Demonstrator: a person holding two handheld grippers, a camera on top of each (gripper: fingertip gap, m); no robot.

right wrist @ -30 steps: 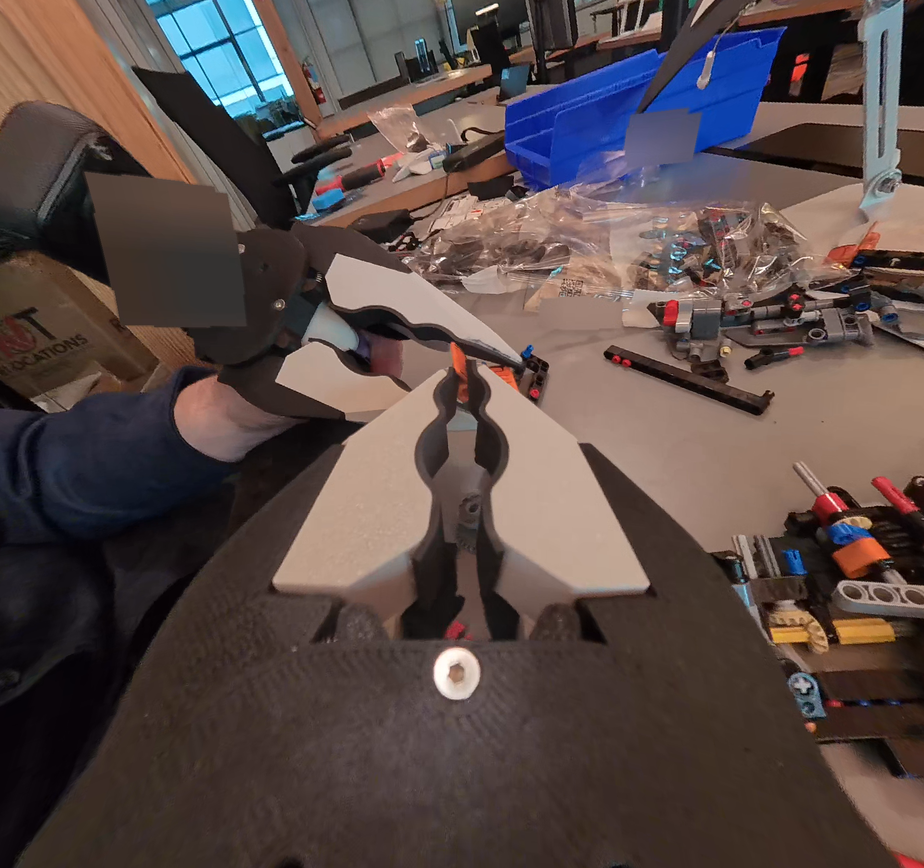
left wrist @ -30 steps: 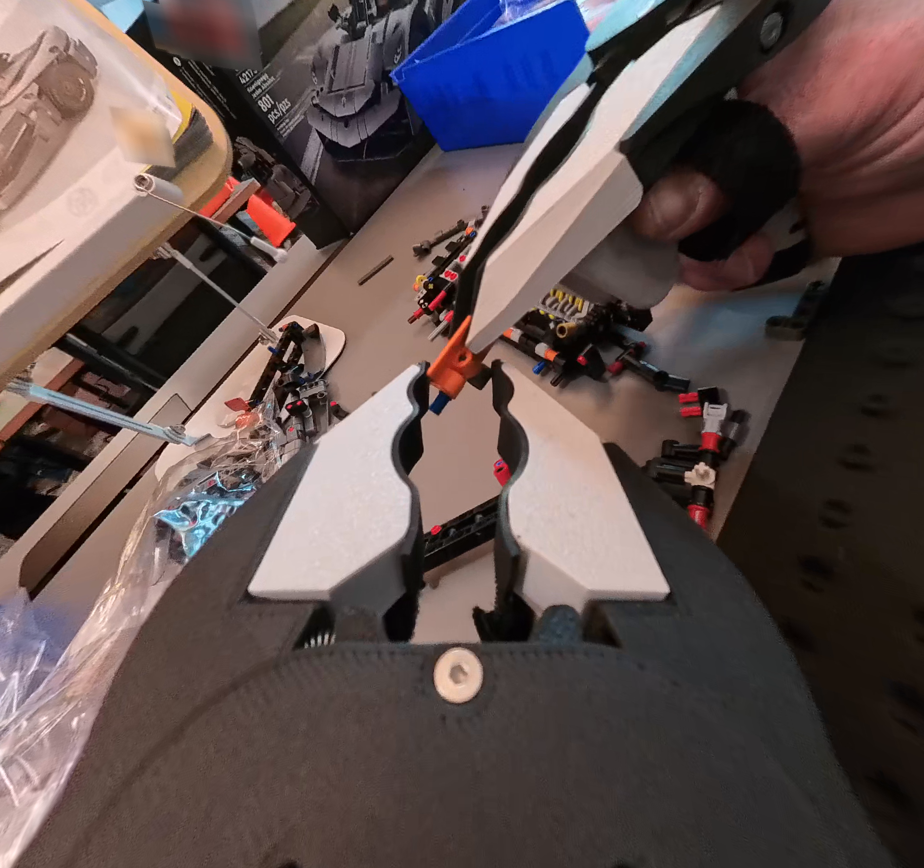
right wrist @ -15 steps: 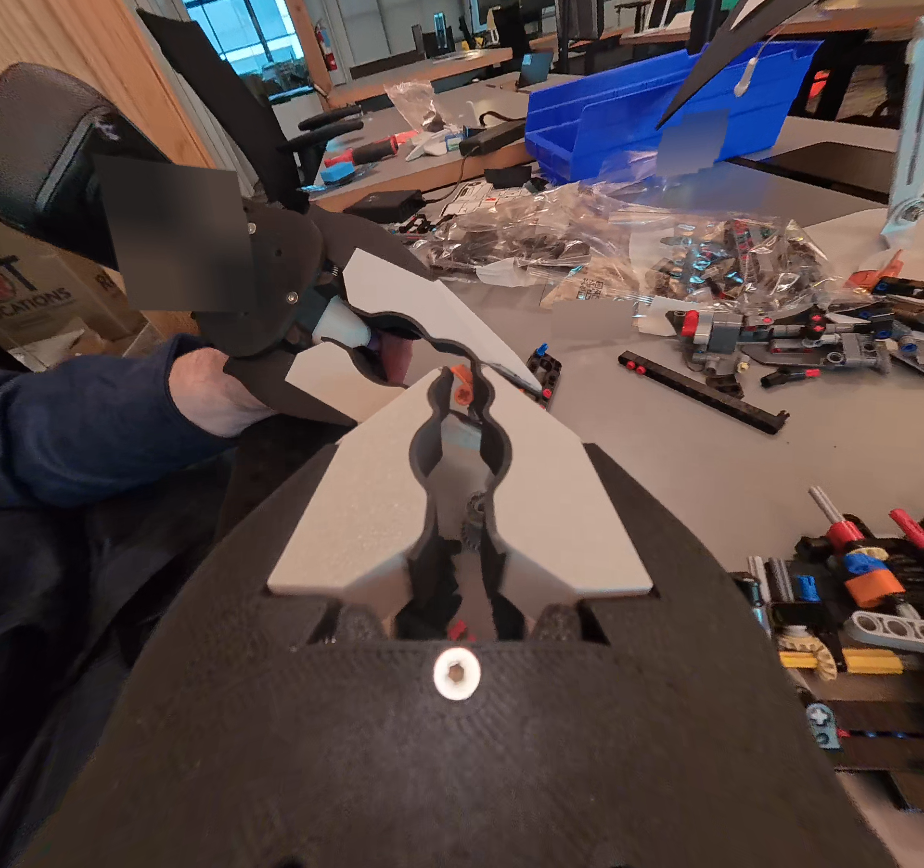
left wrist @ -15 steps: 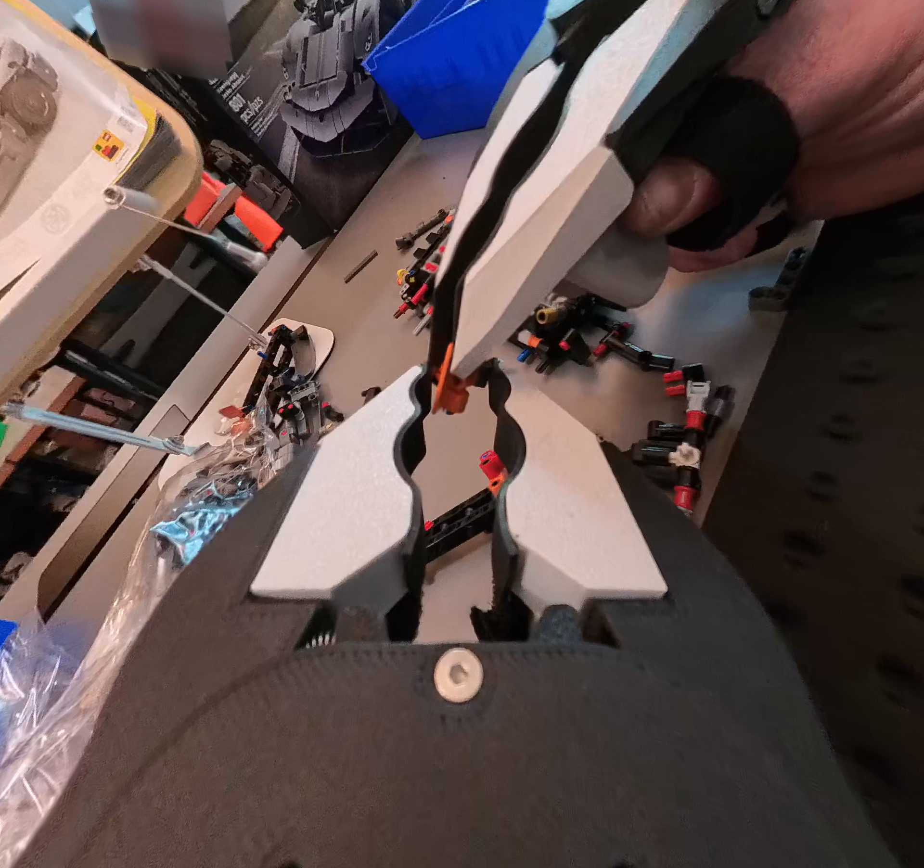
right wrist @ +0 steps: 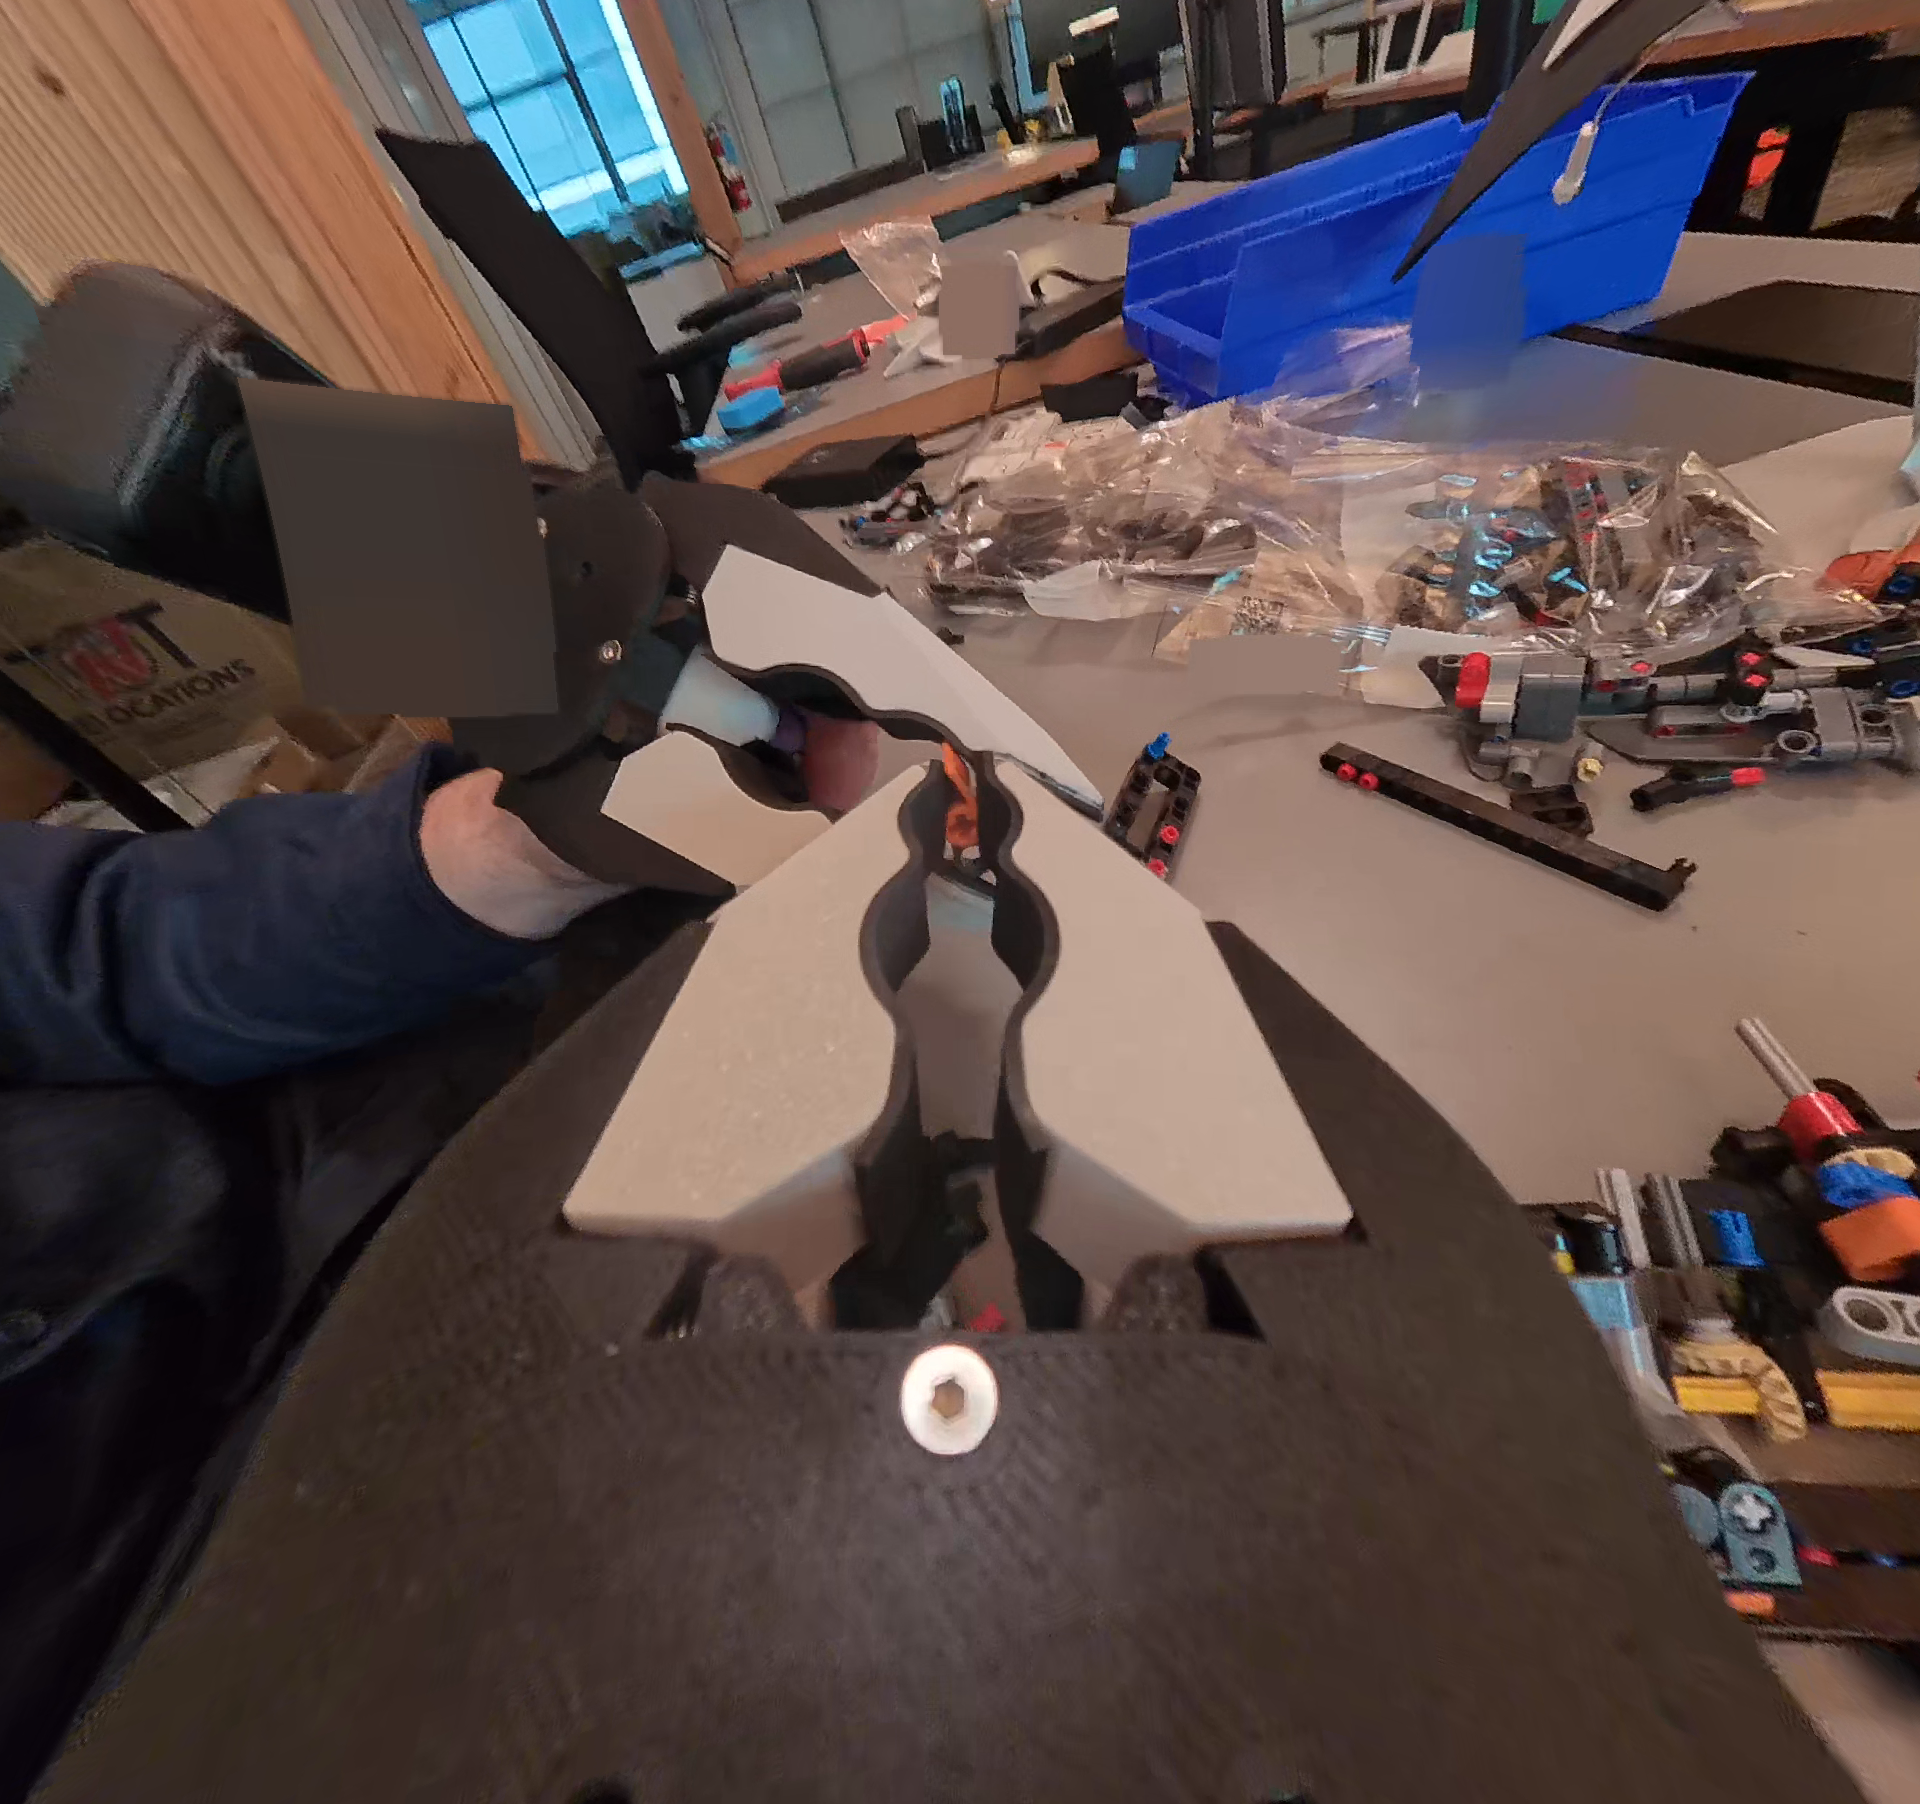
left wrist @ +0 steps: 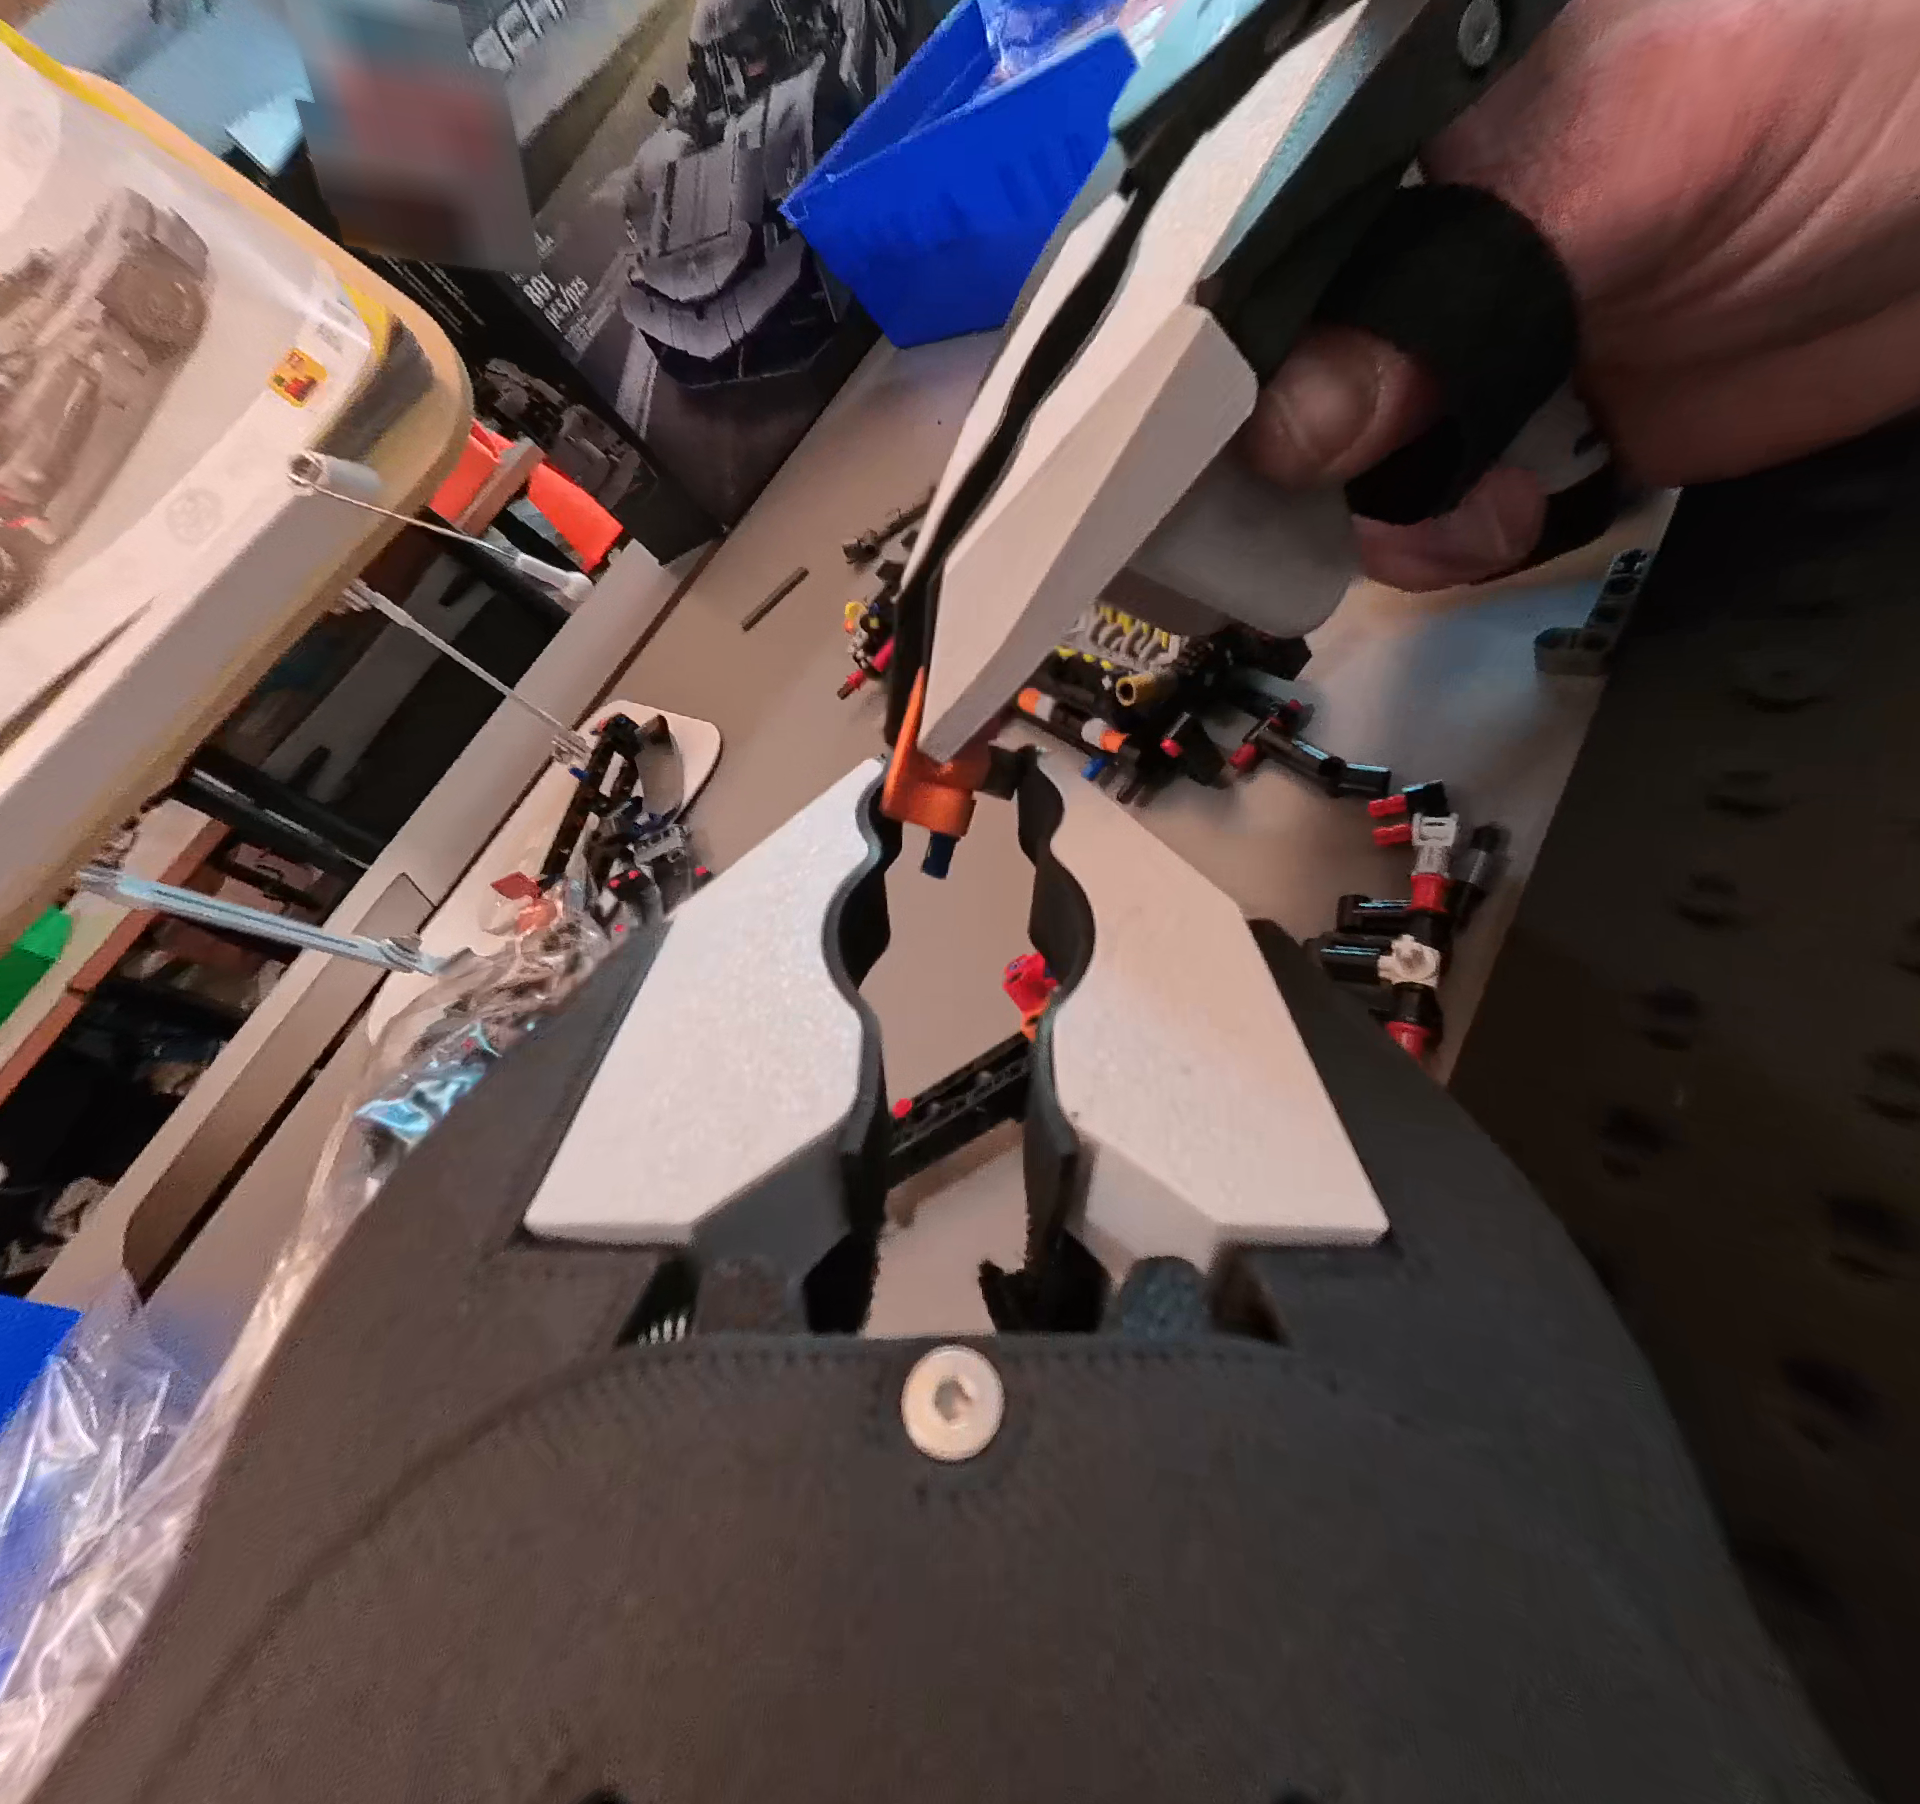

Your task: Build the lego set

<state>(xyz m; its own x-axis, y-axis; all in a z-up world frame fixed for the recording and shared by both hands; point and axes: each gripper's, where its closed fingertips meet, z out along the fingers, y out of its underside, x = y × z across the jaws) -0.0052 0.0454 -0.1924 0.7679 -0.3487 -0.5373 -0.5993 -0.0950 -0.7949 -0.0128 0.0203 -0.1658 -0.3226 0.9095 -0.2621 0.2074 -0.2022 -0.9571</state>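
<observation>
My right gripper (right wrist: 961, 790) is shut on a small orange Lego piece (right wrist: 958, 804) with a blue pin sticking out of it. In the left wrist view the right gripper (left wrist: 920, 746) comes down from the upper right and holds the orange piece (left wrist: 927, 796) between the tips of my left gripper (left wrist: 951, 780). The left gripper is open and its jaws stand on either side of the piece without closing on it. The piece sits close to the left-hand finger (left wrist: 748, 1006). Both grippers are held above the near edge of the grey table (right wrist: 1403, 975).
On the table lie a long black beam (right wrist: 1507, 829), a black frame piece (right wrist: 1153, 809), a grey part-built assembly (right wrist: 1662, 705), bags of parts (right wrist: 1299, 549), a blue bin (right wrist: 1403, 227) and a colourful chassis (right wrist: 1818, 1235). The set's box (left wrist: 675, 196) and a booklet (left wrist: 156, 404) stand to the left. Both grippers' tips are close together, under 4 cm apart. My left gripper's tips are some 15 centimeters from the long black beam (right wrist: 1507, 829).
The right gripper has stayed shut on the orange piece at the left gripper's open tips. Both shifted slightly, and the piece now sits nearer the left-hand finger with its blue pin showing.
</observation>
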